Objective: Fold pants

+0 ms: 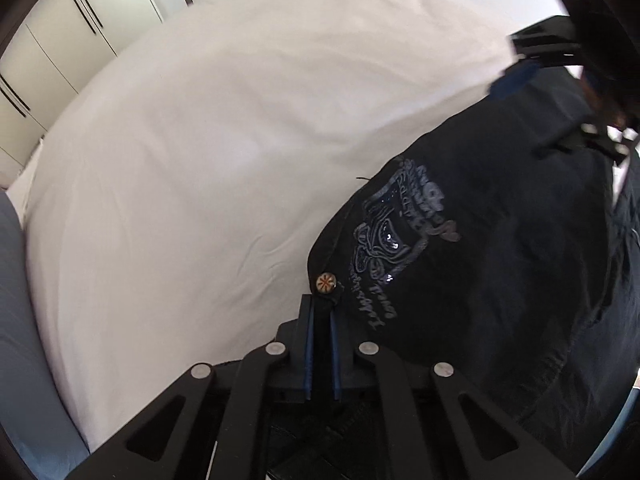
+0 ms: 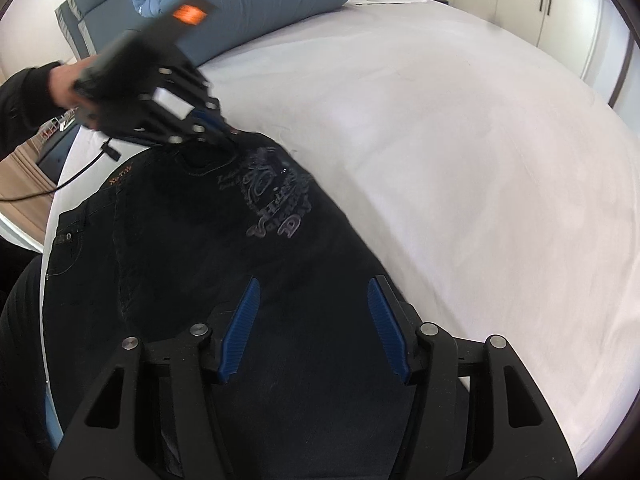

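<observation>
Dark pants (image 1: 500, 240) with a pale printed emblem (image 1: 396, 232) lie on a white bed sheet (image 1: 200, 160). My left gripper (image 1: 320, 308) is shut on the waistband corner, just below a round patterned button (image 1: 324, 282). The right wrist view shows the same left gripper (image 2: 218, 130) at the far end of the pants (image 2: 180, 260), held by a person's hand (image 2: 64, 84). My right gripper (image 2: 314, 284) hangs over the leg part with its blue pads (image 2: 244, 320) wide apart and only flat cloth under them. It shows blurred at the left wrist view's top right.
A rolled blue duvet (image 2: 248, 0) lies at the head of the bed. White wardrobe doors (image 1: 60, 40) stand beyond the mattress. A thin black cable (image 2: 60, 184) runs off the bed's left edge. White sheet (image 2: 460, 160) spreads to the right of the pants.
</observation>
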A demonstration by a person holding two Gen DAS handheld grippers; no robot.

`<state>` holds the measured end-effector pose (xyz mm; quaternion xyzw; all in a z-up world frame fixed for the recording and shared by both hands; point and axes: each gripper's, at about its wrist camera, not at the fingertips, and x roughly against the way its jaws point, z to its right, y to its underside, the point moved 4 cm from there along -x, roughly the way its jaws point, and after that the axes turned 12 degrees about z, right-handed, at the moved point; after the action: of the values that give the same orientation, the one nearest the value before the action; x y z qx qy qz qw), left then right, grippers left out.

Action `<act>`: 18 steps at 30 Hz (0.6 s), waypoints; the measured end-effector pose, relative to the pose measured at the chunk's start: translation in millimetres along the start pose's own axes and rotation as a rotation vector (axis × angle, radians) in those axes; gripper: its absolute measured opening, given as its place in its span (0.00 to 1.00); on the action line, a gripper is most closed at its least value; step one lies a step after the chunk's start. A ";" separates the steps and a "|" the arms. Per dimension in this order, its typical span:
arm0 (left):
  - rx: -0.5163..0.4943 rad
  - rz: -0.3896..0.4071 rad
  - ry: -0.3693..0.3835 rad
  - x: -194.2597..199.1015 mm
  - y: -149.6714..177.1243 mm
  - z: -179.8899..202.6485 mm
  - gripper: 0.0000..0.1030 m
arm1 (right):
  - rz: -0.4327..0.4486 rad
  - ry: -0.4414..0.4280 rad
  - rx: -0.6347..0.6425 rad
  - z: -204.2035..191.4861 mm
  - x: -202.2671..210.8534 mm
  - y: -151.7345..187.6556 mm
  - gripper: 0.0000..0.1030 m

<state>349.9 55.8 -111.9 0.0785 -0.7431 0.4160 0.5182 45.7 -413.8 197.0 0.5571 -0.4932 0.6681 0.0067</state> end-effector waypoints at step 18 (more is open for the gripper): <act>-0.023 0.122 -0.039 40.1 18.5 23.2 0.06 | -0.108 -0.022 0.102 -16.9 -32.1 -21.6 0.06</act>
<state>305.3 64.0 -91.0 0.0353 -0.7613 0.4365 0.4781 57.5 -374.1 188.8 0.5900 -0.4277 0.6847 0.0089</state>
